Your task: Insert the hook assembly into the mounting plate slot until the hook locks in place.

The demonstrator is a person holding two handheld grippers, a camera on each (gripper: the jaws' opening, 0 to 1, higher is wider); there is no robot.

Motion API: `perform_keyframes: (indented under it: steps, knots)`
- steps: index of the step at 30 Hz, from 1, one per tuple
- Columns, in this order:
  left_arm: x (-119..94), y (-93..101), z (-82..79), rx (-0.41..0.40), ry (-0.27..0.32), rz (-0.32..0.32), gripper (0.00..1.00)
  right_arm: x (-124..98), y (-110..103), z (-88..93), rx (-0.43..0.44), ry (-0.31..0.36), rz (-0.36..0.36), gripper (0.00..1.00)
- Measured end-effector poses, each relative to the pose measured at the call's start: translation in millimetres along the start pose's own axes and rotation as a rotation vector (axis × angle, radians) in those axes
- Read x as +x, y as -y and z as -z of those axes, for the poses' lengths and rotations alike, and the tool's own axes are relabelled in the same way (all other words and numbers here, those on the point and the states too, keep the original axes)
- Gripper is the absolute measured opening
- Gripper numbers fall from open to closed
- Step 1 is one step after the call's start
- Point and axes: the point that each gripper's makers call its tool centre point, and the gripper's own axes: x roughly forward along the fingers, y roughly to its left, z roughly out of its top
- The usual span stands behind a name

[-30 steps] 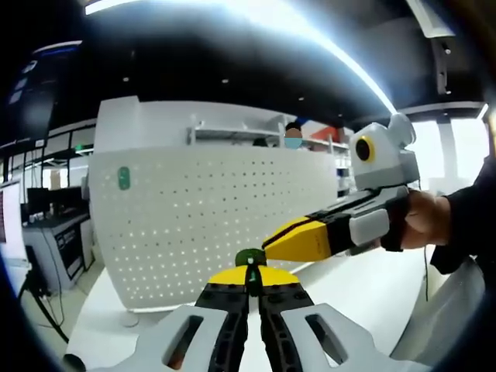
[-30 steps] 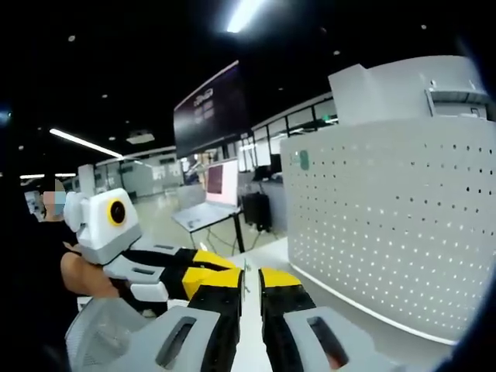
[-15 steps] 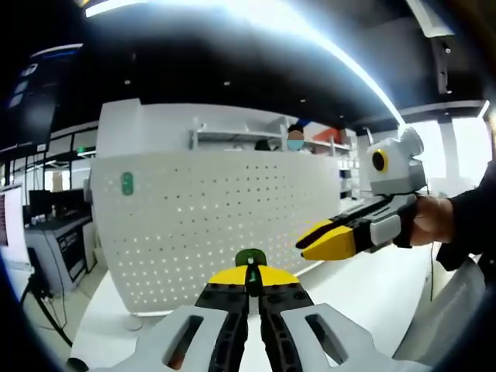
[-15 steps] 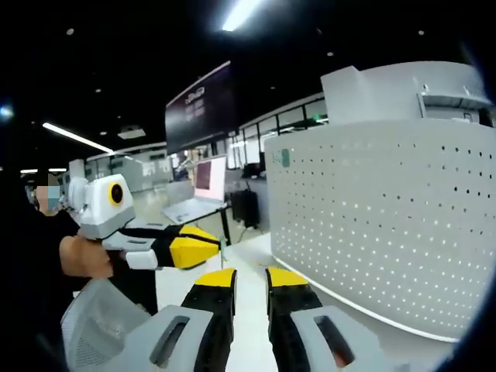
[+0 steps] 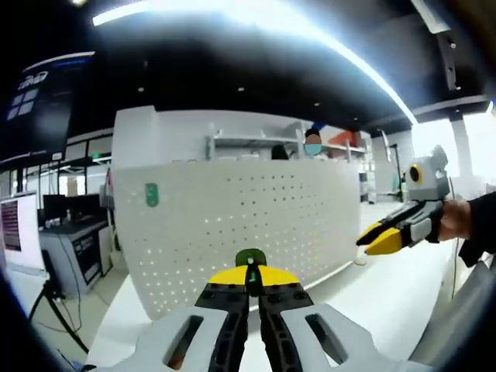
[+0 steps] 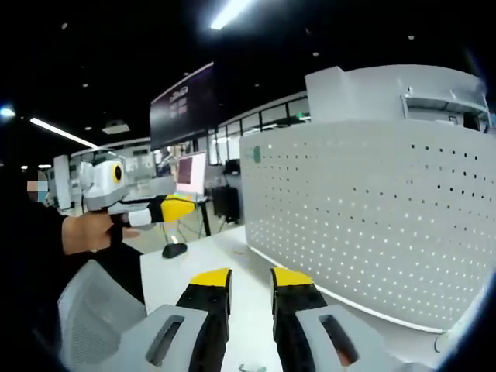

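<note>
Monitor (image 5: 9, 225): glowing at the far left edge of the left gripper view, beside a dark desk; too dim to read.
Green tag (image 5: 151, 194): sitting on the upper left part of the mounting plate's face.
Mounting plate (image 5: 248, 217): standing upright on the white table (image 5: 372, 287); a white perforated panel, curving across the middle of the left gripper view; in the right gripper view it is filling the right half (image 6: 372, 209), with the tag at its top left corner.
Hook assembly (image 5: 250, 258): a small green piece, peeking out just above the yellow tips of the left gripper; it is sitting in front of the plate's lower rows of holes; whether it is touching the plate I cannot tell.
Left gripper (image 5: 253, 280): its jaws are pressing together on the green piece, no gap showing between the tips; in the right gripper view it is appearing at the left (image 6: 182, 208), held in a hand (image 6: 89, 231), well apart from the plate.
Right gripper (image 6: 249, 280): its jaws are standing apart, white table showing between the yellow tips, nothing between them; in the left gripper view it is hanging at the far right (image 5: 380, 239), off the plate's right end.
Dark foot-like thing (image 6: 173, 249): lying on the table near the plate's left corner; possibly a stand base.
</note>
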Motion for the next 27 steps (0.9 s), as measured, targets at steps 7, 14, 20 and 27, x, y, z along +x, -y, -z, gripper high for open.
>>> perform_keyframes:
  steps: [7,14,20,27]
  knots:
    - [14.1,-23.3,-18.2,0.013,0.02,-0.05,0.03,-11.1,-2.8,8.4,-0.044,-0.035,0.021,0.25]
    - [32.9,-45.9,-38.9,0.033,0.046,-0.087,0.03,-26.4,-2.6,18.1,-0.038,-0.049,0.037,0.27]
    - [45.4,-59.4,-47.1,0.025,0.063,-0.107,0.03,-44.5,12.1,25.4,-0.021,-0.058,0.089,0.27]
    - [66.6,-67.6,-57.1,0.052,0.07,-0.115,0.03,-61.2,26.4,27.7,0.002,-0.054,0.138,0.28]
